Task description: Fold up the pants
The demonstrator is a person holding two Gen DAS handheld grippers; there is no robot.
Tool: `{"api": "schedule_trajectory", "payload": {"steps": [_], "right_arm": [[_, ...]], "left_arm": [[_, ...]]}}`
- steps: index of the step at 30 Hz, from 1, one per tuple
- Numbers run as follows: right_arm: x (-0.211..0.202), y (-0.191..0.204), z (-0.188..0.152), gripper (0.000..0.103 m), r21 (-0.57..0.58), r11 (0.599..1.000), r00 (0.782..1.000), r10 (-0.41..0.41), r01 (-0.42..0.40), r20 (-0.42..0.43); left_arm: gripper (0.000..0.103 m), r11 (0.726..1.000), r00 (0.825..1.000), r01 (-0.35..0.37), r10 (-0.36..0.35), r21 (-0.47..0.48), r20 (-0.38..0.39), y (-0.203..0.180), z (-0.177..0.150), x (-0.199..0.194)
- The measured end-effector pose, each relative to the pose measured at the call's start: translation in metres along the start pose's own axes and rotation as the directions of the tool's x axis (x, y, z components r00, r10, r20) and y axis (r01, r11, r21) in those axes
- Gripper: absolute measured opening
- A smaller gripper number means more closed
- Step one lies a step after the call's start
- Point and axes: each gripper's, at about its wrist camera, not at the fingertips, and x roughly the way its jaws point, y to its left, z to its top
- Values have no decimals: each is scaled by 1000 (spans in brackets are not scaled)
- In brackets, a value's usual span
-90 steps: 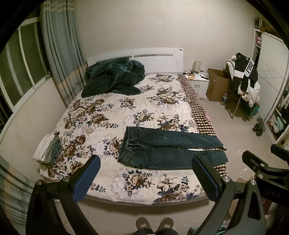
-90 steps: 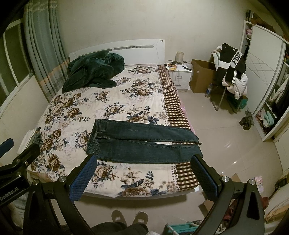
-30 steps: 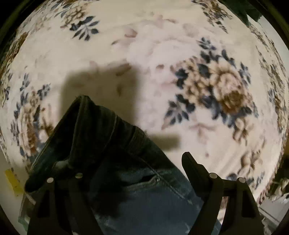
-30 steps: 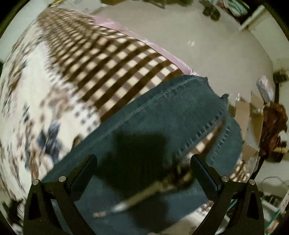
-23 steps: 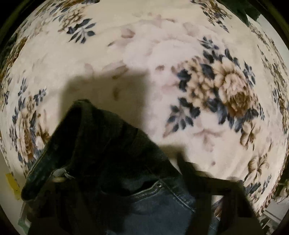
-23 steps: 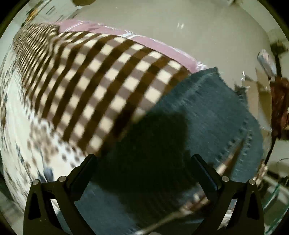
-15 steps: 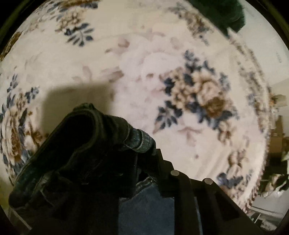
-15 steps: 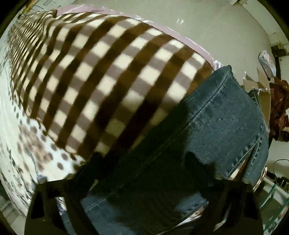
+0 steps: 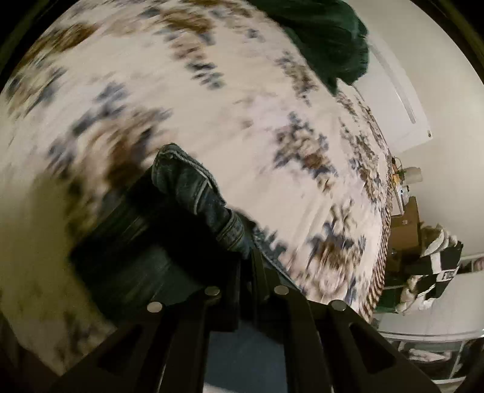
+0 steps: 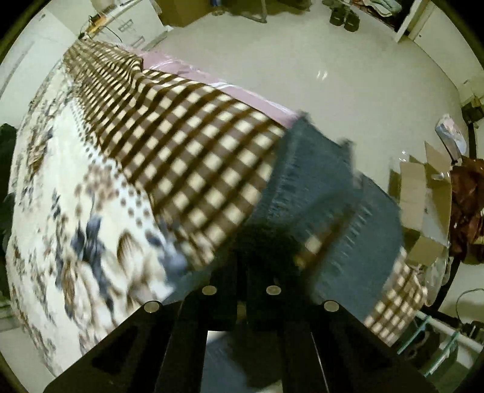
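The dark blue jeans lie on the floral bedspread point(image 9: 211, 99). In the left wrist view my left gripper point(image 9: 246, 266) is shut on the waistband end of the jeans point(image 9: 196, 196), which bunches up just ahead of the fingers. In the right wrist view my right gripper point(image 10: 242, 272) is shut on the leg-hem end of the jeans point(image 10: 338, 193), which hangs over the brown checked strip point(image 10: 187, 145) at the bed's edge. Both views are blurred by motion.
A dark green blanket point(image 9: 326, 36) is heaped near the white headboard point(image 9: 396, 99). A cardboard box point(image 9: 405, 223) and a chair with clothes point(image 9: 435, 266) stand beside the bed. Open cardboard point(image 10: 426, 193) and shoes point(image 10: 345, 15) lie on the shiny floor point(image 10: 302, 60).
Both grippers came down from above the bed, closed on the two ends of the jeans and are now lifting them, with the views tilting and blurring.
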Motion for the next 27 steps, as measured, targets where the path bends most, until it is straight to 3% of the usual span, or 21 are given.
{"api": "schedule_trajectory", "payload": {"steps": [4,8,12,15,17,18,19,20,21,27], "right_arm": [[-10,-48,-35,4,2,999,999,-42,42,-11],[12,-79,-69,4,24,997,996,-72,74,-47],[44,-96,-84,4,30,996,995,-80,82,-65],[66,-105,-81,4,57,998,992,-27,34,-124],[65,-110,-81,24,37,999,989,-4,9,-148],[60,-112,-81,33,23,1000,991,15,-12,-135],[53,-114,-80,57,9,1000,993,28,-27,-118],[45,-115,-78,75,-12,999,995,41,-42,-92],[38,-116,-75,79,-29,998,996,47,-49,-71],[27,-93,-29,84,-160,987,996,-6,21,90]], "left_arm": [[4,998,996,-52,49,-35,-70,59,-34,-5],[4,992,985,-111,102,-59,-137,110,-56,20],[6,992,982,-122,117,-23,-149,124,-68,38],[8,992,984,-126,126,8,-129,116,-70,27],[12,986,981,-159,164,53,-108,106,-74,16],[22,986,983,-155,160,61,-92,105,-75,11],[47,982,982,-170,176,81,-73,99,-78,6],[63,976,978,-192,199,102,-61,94,-80,4],[85,969,974,-214,221,122,-48,89,-83,2],[86,936,958,-275,287,222,-23,59,-105,20]]}}
